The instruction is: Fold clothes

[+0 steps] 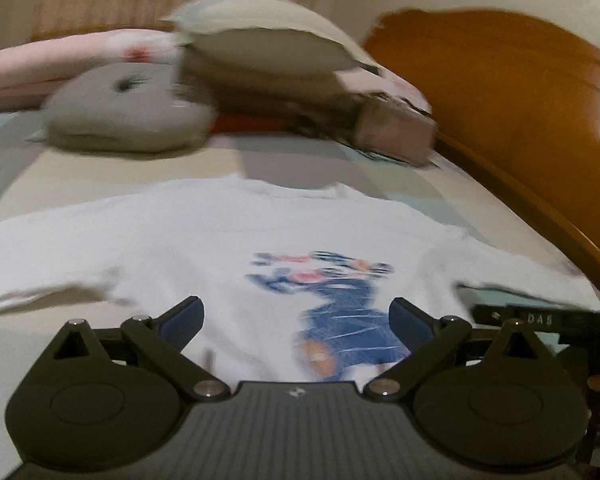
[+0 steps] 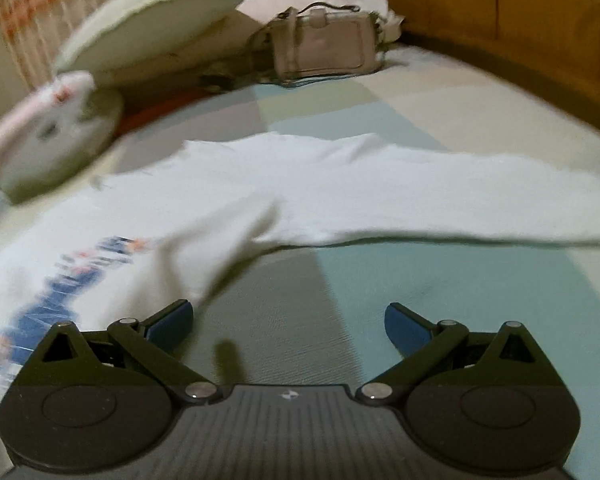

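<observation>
left gripper (image 1: 296, 320) spread wide, blue-padded fingers (image 1: 182, 320) well apart and clamping nothing — poised over the lower front of a white long-sleeved cotton shirt with a blue cartoon print (image 1: 228, 240); contact with the cloth not discernible. right gripper (image 2: 288, 326) likewise wide open, blue pads (image 2: 406, 330) empty, above the bare pale checked bedspread in grey, beige and light blue (image 2: 440, 288), just beside the shirt's side edge.

shirt spread flat and face up on the bedspread, collar toward the far end, sleeves stretched out to either side.

from the left wrist: print seen head-on, neckline, both sleeves, a black strip with blurred letters (image 1: 540, 318) at the right edge, orange-brown wooden bed frame (image 1: 500, 100) curving along the right.

from the right wrist: one long sleeve (image 2: 460, 208) running rightward, print only at an angle on the far left — plus a pinkish-beige rectangular handbag with a handle (image 2: 324, 46) shown clearly, a cream pillow (image 2: 152, 28) and a grey round cushion (image 2: 64, 152) beyond.
</observation>
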The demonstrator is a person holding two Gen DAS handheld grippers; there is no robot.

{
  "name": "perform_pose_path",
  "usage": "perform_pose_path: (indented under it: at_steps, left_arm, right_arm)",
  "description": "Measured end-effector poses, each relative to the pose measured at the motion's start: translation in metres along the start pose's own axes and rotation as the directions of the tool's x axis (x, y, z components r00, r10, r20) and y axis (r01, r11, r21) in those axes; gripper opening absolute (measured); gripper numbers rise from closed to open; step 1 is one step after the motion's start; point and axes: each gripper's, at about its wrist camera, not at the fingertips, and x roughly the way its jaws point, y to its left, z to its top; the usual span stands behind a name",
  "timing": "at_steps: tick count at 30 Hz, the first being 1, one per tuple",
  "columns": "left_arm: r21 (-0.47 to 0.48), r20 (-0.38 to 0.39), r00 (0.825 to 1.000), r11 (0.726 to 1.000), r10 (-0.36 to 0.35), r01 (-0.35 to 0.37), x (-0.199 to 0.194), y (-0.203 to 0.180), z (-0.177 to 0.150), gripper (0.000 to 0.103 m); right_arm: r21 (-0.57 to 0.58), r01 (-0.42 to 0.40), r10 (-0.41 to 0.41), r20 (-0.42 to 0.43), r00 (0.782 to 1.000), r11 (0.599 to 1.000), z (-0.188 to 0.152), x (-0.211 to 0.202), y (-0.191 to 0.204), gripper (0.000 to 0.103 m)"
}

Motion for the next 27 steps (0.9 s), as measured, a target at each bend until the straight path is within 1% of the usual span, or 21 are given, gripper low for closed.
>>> perform_pose_path:
  at_steps: [1,3,5,8,10,12,13,15,17,18,19,20,21,23,26,27]
  left_arm:
    - [0.001,-0.017,1.000,1.000,-0.025,0.025,0.009,-0.008,0.000,0.099]
    - [-0.022,-0.079,0.996,0.999,-0.038,0.037,0.027,-0.008,-0.005,0.098]
    - [-0.050,-0.144,0.988,0.998,-0.048,0.041,0.045,-0.008,-0.011,0.098]
    - [-0.043,-0.170,0.985,0.999,0.008,-0.016,0.042,0.006,-0.013,0.098]
    - [-0.051,-0.178,0.980,0.994,0.084,-0.094,0.027,0.007,-0.007,0.098]
    - [-0.041,-0.185,0.967,0.982,0.175,-0.186,0.009,0.001,0.000,0.098]
    - [-0.028,-0.172,0.973,0.986,0.155,-0.162,-0.002,-0.006,0.002,0.098]
    - [0.014,-0.163,0.984,0.998,0.069,-0.067,-0.023,-0.029,0.003,0.098]
    - [0.097,-0.185,0.983,0.995,0.001,0.017,-0.031,-0.058,-0.003,0.101]
    - [0.134,-0.211,0.978,0.991,0.008,0.021,-0.030,-0.071,-0.008,0.101]
    - [0.167,-0.238,0.971,0.986,0.024,0.016,-0.028,-0.083,-0.014,0.101]
    - [0.203,-0.259,0.964,0.979,0.057,-0.003,-0.025,-0.094,-0.020,0.101]
    - [0.249,-0.256,0.961,0.968,0.102,-0.036,-0.021,-0.102,-0.026,0.101]
    - [0.341,-0.232,0.953,0.934,0.193,-0.106,-0.014,-0.114,-0.036,0.101]
    - [0.420,-0.175,0.933,0.881,0.315,-0.219,-0.006,-0.115,-0.040,0.101]
    - [0.418,-0.165,0.930,0.877,0.329,-0.236,-0.006,-0.113,-0.037,0.101]
  right_arm:
    - [0.017,-0.027,0.027,-0.006,1.000,0.999,-0.001,-0.002,0.000,0.103]
    - [0.007,-0.055,0.055,-0.038,0.998,0.998,-0.001,-0.002,0.001,0.103]
    - [0.001,-0.068,0.068,-0.055,0.996,0.998,-0.001,-0.002,0.000,0.103]
    - [-0.029,-0.094,0.092,-0.081,0.992,0.995,0.000,-0.005,-0.002,0.103]
    - [-0.041,-0.102,0.099,-0.075,0.992,0.994,0.002,-0.009,-0.004,0.103]
    - [-0.048,-0.104,0.101,-0.060,0.993,0.993,0.003,-0.015,-0.006,0.103]
    - [-0.055,-0.106,0.103,-0.054,0.993,0.993,0.004,-0.018,-0.006,0.103]
    - [-0.062,-0.112,0.109,-0.047,0.993,0.992,0.007,-0.021,-0.006,0.103]
    - [-0.064,-0.123,0.120,-0.052,0.991,0.990,0.009,-0.023,-0.006,0.103]
    - [-0.065,-0.130,0.126,-0.056,0.990,0.989,0.009,-0.024,-0.006,0.103]
    - [-0.064,-0.139,0.135,-0.063,0.989,0.988,0.009,-0.025,-0.006,0.103]
    - [-0.068,-0.149,0.144,-0.074,0.987,0.987,0.008,-0.025,-0.006,0.103]
    - [-0.074,-0.153,0.147,-0.084,0.986,0.985,0.008,-0.026,-0.006,0.103]
    - [-0.097,-0.149,0.140,-0.099,0.985,0.984,0.006,-0.028,-0.005,0.103]
    - [-0.128,-0.144,0.132,-0.097,0.986,0.981,0.004,-0.033,-0.005,0.103]
    - [-0.132,-0.147,0.135,-0.097,0.986,0.980,0.004,-0.034,-0.006,0.103]
